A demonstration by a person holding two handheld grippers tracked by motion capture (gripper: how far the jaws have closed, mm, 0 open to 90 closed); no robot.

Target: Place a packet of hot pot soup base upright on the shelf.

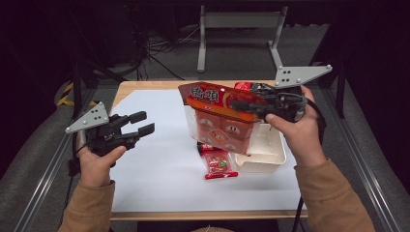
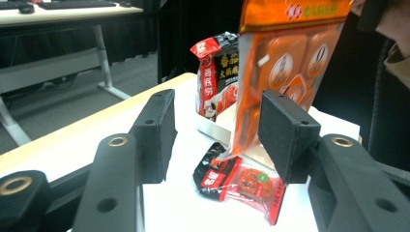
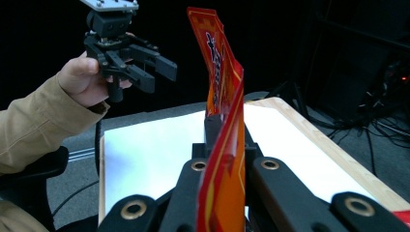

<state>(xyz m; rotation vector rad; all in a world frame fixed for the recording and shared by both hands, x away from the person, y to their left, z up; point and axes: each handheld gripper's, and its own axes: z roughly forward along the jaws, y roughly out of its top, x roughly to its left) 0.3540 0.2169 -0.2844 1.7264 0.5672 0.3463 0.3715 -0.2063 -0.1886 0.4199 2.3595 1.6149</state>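
Note:
A large orange snack bag [image 1: 220,121] hangs in the air over the table, its top edge pinched by my right gripper [image 1: 240,105], which is shut on it. In the right gripper view the bag [image 3: 220,77] rises edge-on from between the closed jaws of the right gripper [image 3: 223,133]. My left gripper [image 1: 141,123] is held open above the white sheet at the left, apart from the bag, with nothing between its fingers. From the left gripper view the left gripper [image 2: 217,128] looks past its spread jaws at the bag [image 2: 285,63].
A white tray [image 1: 270,157] sits under and right of the bag, and a red-and-black noodle packet [image 2: 217,72] stands in it. A small red sachet [image 1: 220,164] and a dark sachet [image 2: 212,171] lie on the white sheet [image 1: 159,174] in front of the tray.

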